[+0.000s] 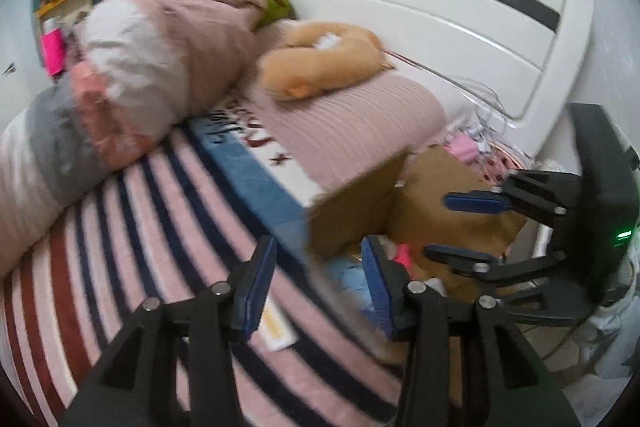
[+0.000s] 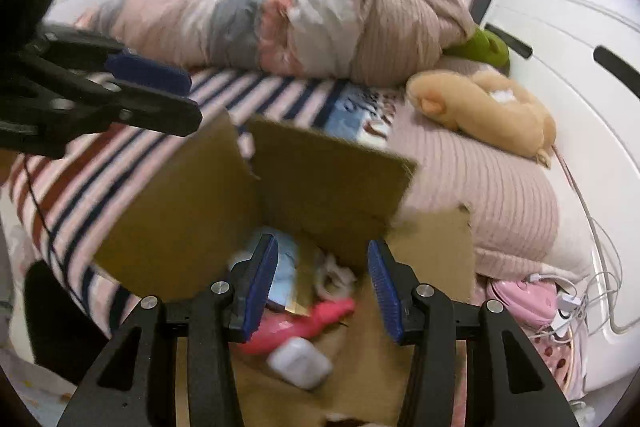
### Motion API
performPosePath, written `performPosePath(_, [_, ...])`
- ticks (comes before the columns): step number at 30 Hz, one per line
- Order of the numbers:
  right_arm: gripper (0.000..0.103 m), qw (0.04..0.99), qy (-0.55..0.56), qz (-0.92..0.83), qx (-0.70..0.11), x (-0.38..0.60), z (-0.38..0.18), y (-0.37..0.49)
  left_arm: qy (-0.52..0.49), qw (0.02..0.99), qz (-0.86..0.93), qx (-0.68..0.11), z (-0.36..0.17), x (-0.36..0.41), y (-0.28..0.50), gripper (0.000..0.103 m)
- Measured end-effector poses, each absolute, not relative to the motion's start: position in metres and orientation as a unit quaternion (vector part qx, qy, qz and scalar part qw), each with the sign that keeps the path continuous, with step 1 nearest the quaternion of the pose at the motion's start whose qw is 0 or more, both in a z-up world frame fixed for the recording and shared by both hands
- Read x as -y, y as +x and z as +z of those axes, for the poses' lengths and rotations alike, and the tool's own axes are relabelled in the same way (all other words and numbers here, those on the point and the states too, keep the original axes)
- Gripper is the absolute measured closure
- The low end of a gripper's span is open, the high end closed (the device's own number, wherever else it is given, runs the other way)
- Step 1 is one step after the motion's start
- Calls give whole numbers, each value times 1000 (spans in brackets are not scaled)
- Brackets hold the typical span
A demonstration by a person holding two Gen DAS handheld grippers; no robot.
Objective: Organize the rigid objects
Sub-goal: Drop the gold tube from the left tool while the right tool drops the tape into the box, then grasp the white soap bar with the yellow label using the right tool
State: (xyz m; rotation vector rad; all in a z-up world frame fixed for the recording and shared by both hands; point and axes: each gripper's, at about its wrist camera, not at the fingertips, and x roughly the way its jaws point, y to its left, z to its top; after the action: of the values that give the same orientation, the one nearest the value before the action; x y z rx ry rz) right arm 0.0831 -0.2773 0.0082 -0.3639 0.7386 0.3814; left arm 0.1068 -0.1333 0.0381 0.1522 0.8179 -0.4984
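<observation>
Cardboard, brown and plain, makes up the open box (image 2: 320,187) that sits on the bed against the pink ribbed blanket (image 2: 480,187), its flaps standing up and hiding much of the inside. In the right wrist view the box holds a white rounded case (image 2: 300,361) lying on the bottom near the camera, a pink plastic item (image 2: 304,321) just behind it, a pale blue item (image 2: 284,267) and something white and fluffy (image 2: 334,277) toward the back; all are smeared by motion blur, so their exact kinds are hard to tell. The right gripper (image 2: 323,287) hangs over the box opening with its jaws spread wide and nothing between them. The left gripper (image 1: 318,291) hovers above the striped bedspread (image 1: 120,227) at the box's edge, jaws likewise apart and empty; a small white slip with a yellow patch (image 1: 276,327) lies on the stripes beneath it, its print unreadable. Dark lettering on the blue-and-white part of the bedspread (image 1: 236,131) is partly covered by the rolled bedding (image 1: 132,79) and too blurred to read. A tan plush toy (image 1: 320,63) rests on the blanket near the white headboard (image 1: 440,7), and a green thing (image 2: 480,47) peeks out from under the bedding, mostly hidden. White cables (image 2: 600,267) and a pink object (image 2: 520,299) lie beside the box, cut off by the right jaw.
</observation>
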Motion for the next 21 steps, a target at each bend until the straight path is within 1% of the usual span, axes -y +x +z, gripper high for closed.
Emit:
performPosePath(2, [60, 901, -166, 209, -343, 260, 19, 72, 59, 895, -220, -385, 38, 101, 101, 53])
performPosePath(6, [60, 891, -138, 272, -335, 201, 31, 50, 37, 906, -185, -379, 24, 38, 86, 52])
performPosePath(10, [60, 888, -120, 274, -348, 146, 18, 40, 11, 913, -150, -379, -3, -19, 75, 37])
performPosePath(15, [61, 890, -107, 234, -376, 98, -29, 51, -15, 909, -138, -392, -46, -58, 69, 36])
performPosePath(21, [61, 892, -138, 107, -416, 92, -110, 92, -33, 901, -153, -404, -90, -78, 69, 34])
